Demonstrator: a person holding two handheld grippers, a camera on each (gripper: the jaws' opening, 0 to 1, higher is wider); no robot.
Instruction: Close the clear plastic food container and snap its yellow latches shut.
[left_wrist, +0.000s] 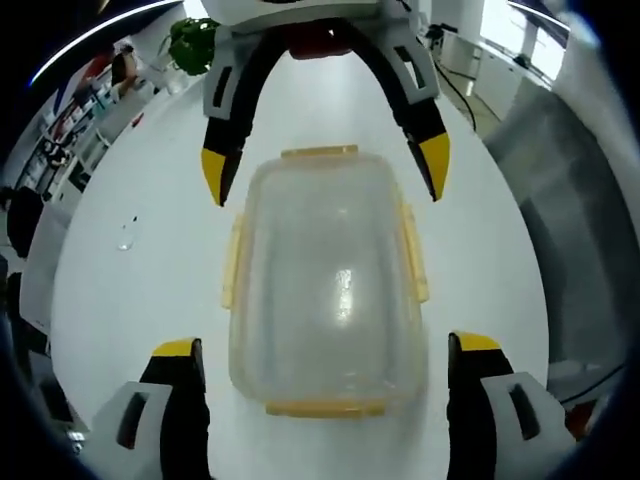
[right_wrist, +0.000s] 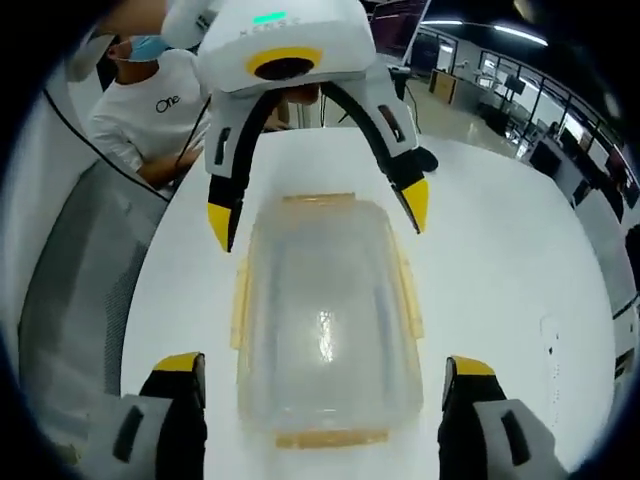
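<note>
- Left gripper (left_wrist: 325, 352): its jaws stand wide apart at either side of the near short end of the clear container (left_wrist: 328, 285), holding nothing. A push off-centre could skate the light box across the smooth white table (left_wrist: 130, 290).
- The lid seems to sit on the box, yet the yellow latches (left_wrist: 414, 250) look splayed outward; pressing one before the lid seats fully could leave a corner raised.
- Right gripper (left_wrist: 326, 160): it faces from the far end, jaws spread and empty. Both tools closing on the same box could collide or tip it.
- Beyond, a person (right_wrist: 150, 105) stands close to the table edge.
</note>
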